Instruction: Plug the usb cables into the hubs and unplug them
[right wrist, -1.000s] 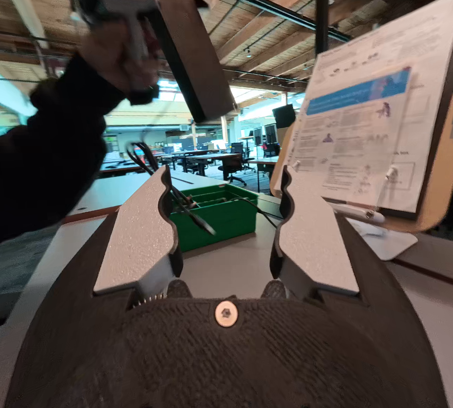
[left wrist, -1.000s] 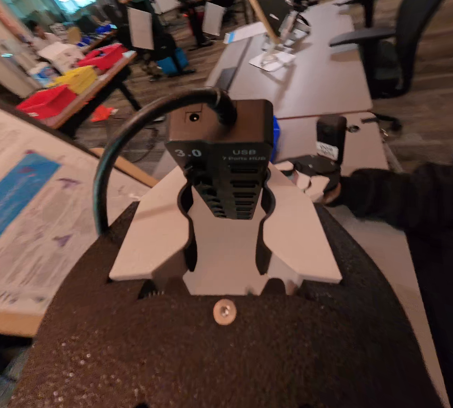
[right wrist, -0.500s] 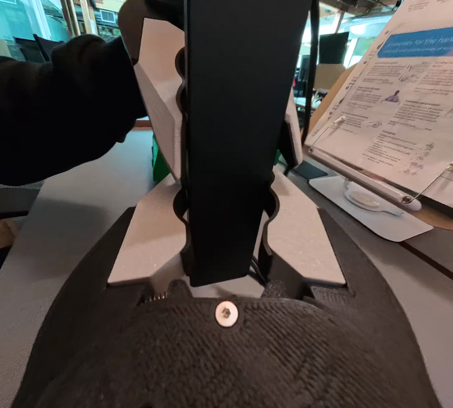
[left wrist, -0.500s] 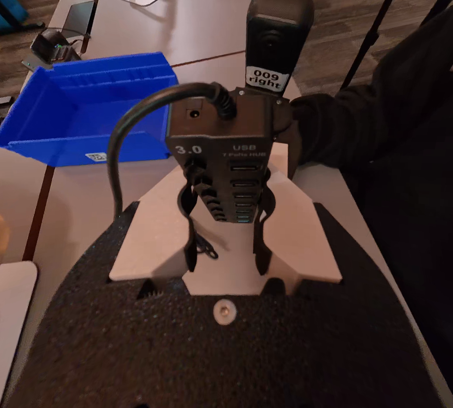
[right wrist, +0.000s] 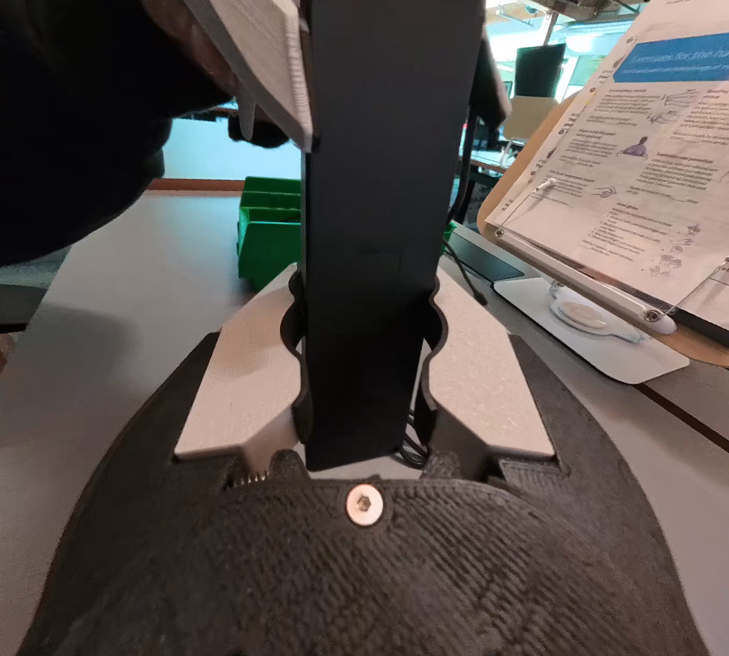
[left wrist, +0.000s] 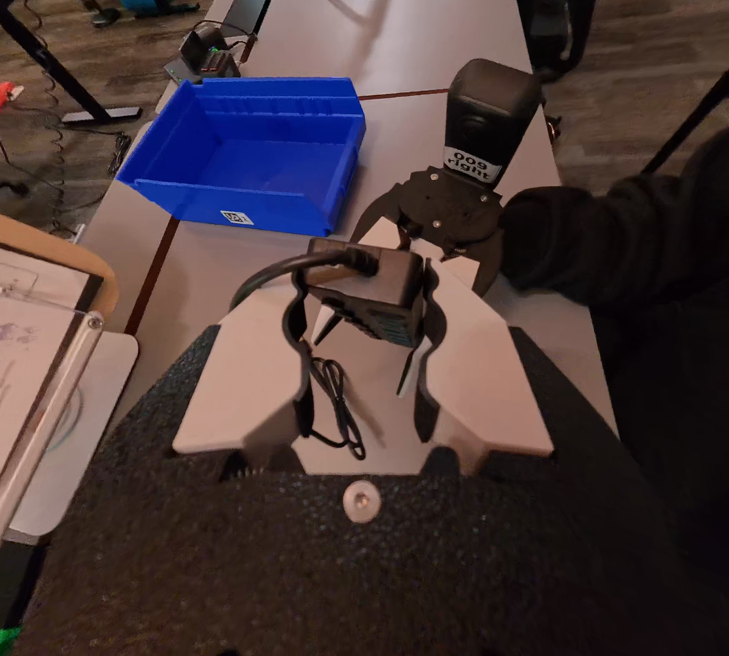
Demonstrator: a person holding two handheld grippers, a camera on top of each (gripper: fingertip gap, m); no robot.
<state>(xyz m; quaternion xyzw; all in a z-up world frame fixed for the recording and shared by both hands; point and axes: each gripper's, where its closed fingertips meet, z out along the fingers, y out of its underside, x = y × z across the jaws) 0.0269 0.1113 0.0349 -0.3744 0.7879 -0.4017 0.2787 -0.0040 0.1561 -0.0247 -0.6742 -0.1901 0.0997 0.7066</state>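
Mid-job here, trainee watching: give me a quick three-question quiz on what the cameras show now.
1. Pick one. The right gripper is shut on: A) the black hub; B) a red bin; C) a pen.
2. True or false: the hub lies flat on the table.
3. Fill the blank: in the right wrist view, the bin behind the hub is ___.

Key: 1 A. 2 False; both grippers hold it up, the left gripper at the end where its thick cable enters. 3 green.
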